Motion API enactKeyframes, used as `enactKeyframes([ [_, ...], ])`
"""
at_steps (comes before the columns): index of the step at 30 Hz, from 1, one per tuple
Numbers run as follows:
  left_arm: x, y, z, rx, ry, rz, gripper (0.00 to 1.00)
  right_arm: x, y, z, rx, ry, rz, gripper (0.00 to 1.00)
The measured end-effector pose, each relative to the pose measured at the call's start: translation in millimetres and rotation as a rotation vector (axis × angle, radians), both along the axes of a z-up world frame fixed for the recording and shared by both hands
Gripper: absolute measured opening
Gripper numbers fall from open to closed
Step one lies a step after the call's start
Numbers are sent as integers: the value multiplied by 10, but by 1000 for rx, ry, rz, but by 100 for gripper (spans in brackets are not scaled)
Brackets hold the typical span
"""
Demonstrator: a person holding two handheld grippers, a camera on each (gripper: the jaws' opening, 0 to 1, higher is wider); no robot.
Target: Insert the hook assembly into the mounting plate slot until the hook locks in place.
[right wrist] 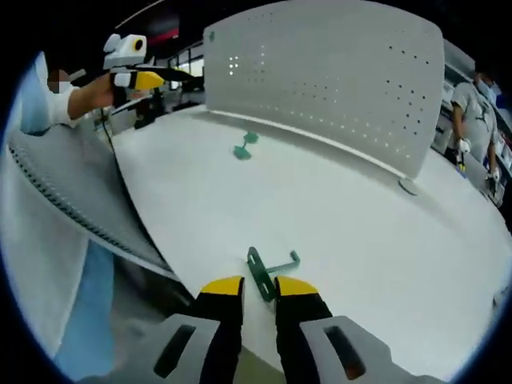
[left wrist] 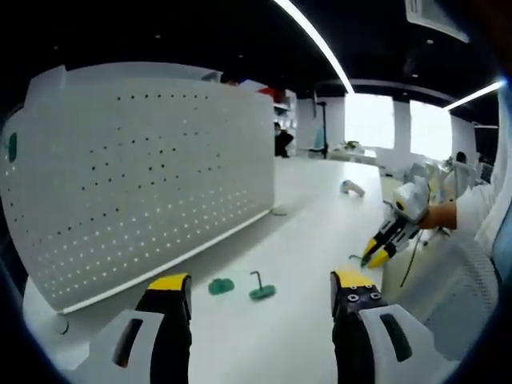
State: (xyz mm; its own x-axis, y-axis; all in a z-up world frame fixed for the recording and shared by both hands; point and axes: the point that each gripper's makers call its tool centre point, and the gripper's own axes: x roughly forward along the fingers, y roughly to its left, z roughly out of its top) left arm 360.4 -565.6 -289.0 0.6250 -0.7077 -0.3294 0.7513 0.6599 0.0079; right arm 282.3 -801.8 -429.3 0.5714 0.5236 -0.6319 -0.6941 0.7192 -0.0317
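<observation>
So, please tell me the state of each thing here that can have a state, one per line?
left gripper: open, holding nothing
right gripper: jaws close around the green hook's plate, grip uncertain
green hook: at table edge, not inserted
second green hook: lying loose on table
green disc piece: loose on table
pegboard: upright, no hook in it

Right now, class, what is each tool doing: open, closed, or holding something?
Left tool: open, holding nothing.
Right tool: closed on the green hook, at the white table's near edge.
</observation>
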Motion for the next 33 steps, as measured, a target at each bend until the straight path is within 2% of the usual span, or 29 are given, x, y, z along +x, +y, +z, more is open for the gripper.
enactKeyframes([
  [8,1,13,14,-5,-3,2,71,-26,254,39,5,0,49,12],
  [15,-13,-7,5,-4,0,-6,70,-101,210,89,10,3,41,10],
  [19,-26,-28,-3,-2,1,-13,70,-91,136,78,11,3,33,7],
  [26,-39,-39,-7,0,3,-18,69,-42,126,197,43,-21,15,5],
  [33,-50,-40,1,-1,1,-21,68,-9,118,149,33,-14,20,2],
])
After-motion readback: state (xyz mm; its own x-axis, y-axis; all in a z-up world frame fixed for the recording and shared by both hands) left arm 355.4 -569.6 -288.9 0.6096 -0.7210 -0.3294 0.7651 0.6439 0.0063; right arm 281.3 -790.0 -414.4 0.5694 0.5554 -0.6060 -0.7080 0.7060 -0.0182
